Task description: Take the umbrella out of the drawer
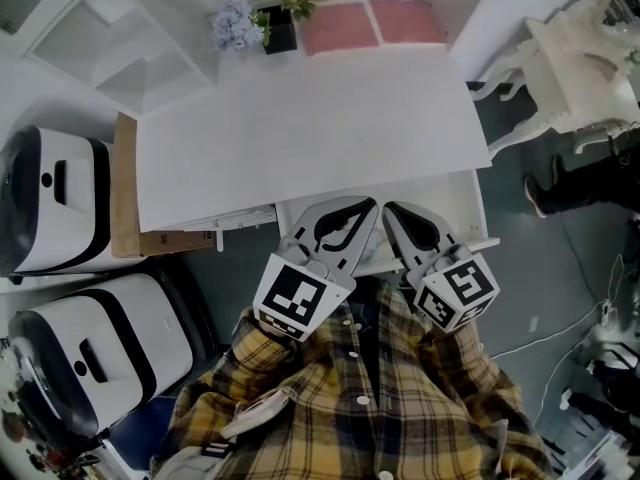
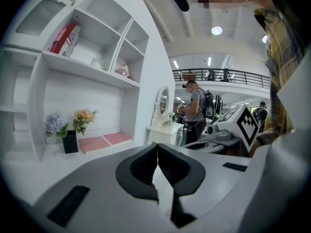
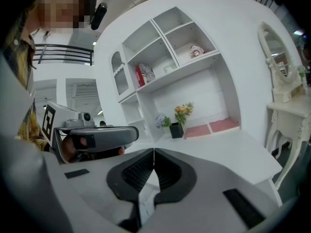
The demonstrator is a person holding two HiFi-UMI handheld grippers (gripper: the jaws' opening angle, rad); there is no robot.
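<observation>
No umbrella shows in any view. A white desk [image 1: 300,128] fills the middle of the head view, and a white drawer [image 1: 462,213] juts out a little under its near edge; what is inside it is hidden. My left gripper [image 1: 371,205] and right gripper [image 1: 390,208] hover side by side over that near edge, tips almost touching each other. Both are shut with nothing between the pads. In the left gripper view the left gripper [image 2: 157,146] has its jaws closed above the desk top. The right gripper [image 3: 154,151] looks the same in its own view.
A black vase of flowers [image 1: 280,26] and two pink pads [image 1: 370,23] sit at the desk's far edge, beside a white shelf unit [image 1: 130,48]. White appliances [image 1: 60,203] and a cardboard box [image 1: 125,188] stand at left, a white dressing table [image 1: 575,63] at right. People [image 2: 197,108] stand far off.
</observation>
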